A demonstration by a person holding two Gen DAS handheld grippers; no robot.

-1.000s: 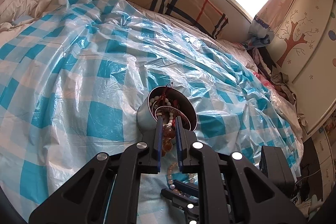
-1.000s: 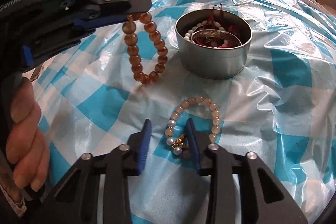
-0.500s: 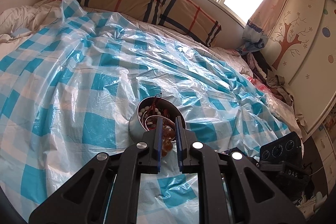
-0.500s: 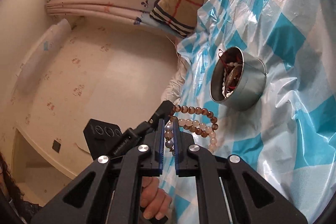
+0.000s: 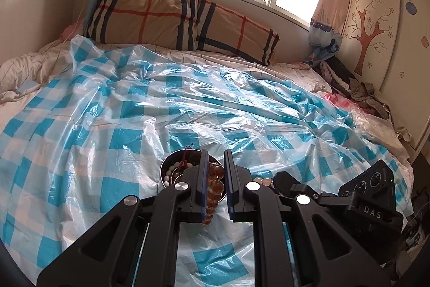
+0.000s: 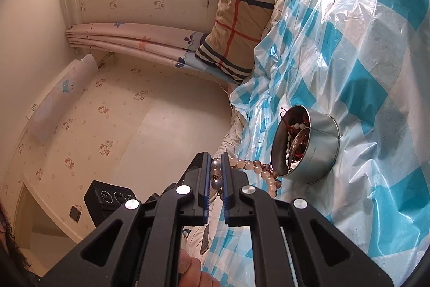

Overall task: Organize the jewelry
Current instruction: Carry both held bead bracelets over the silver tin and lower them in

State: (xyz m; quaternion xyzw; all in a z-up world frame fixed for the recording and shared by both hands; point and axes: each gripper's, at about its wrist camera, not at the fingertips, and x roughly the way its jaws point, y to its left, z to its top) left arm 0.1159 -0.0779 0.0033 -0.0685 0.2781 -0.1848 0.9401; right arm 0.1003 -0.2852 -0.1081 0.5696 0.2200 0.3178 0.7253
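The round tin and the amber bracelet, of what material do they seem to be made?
Round tin: probably thin metal, with a dull silver-grey brushed wall and a shiny rim that reflects light.

Amber bracelet: translucent orange-brown beads with a glossy glow where light passes through; maybe glass, resin or polished stone, which the look cannot settle. The left gripper holds it.

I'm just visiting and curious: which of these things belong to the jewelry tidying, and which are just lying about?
Part of the job:
amber bead bracelet
pale bead bracelet
round metal tin
left gripper
right gripper

Just lying about:
plaid pillow
checked plastic sheet
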